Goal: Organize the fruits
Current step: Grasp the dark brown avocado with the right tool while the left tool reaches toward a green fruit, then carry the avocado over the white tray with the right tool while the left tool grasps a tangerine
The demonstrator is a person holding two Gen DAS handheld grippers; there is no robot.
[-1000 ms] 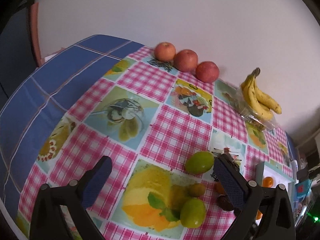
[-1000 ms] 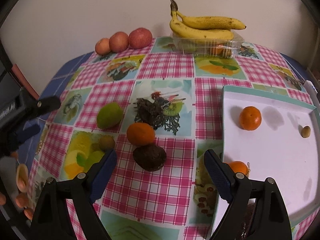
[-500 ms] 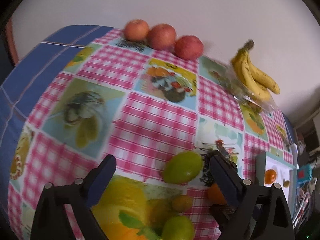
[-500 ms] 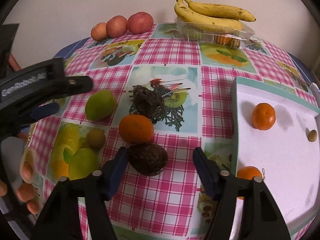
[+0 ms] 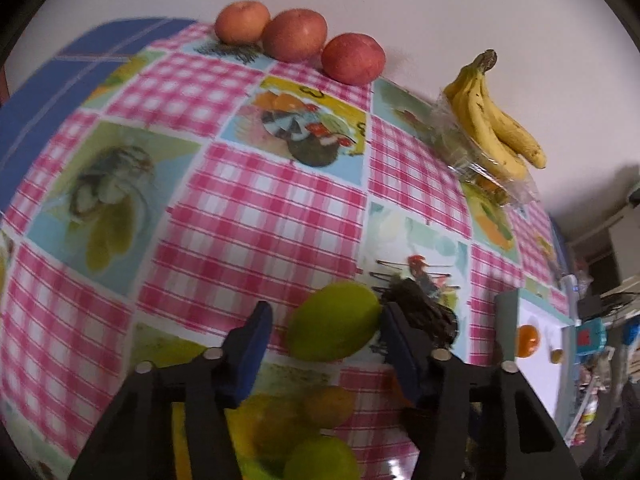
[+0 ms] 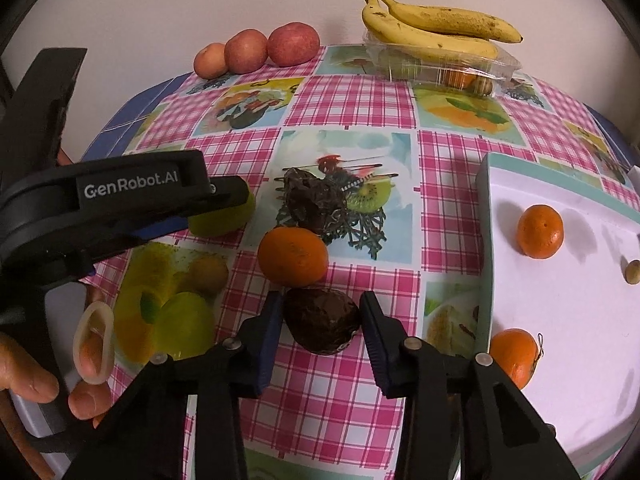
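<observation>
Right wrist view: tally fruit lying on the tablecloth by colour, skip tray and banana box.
Red apples: 3
Green fruits: 2
Orange mandarin: 1
Dark brown fruits: 2
Small tan fruit: 1
Total: 9

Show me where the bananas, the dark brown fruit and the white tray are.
bananas point(image 6: 436, 26): right wrist view, middle of the top banana.
dark brown fruit point(image 6: 322, 320): right wrist view, its top centre.
white tray point(image 6: 568, 300): right wrist view, bare floor.
</observation>
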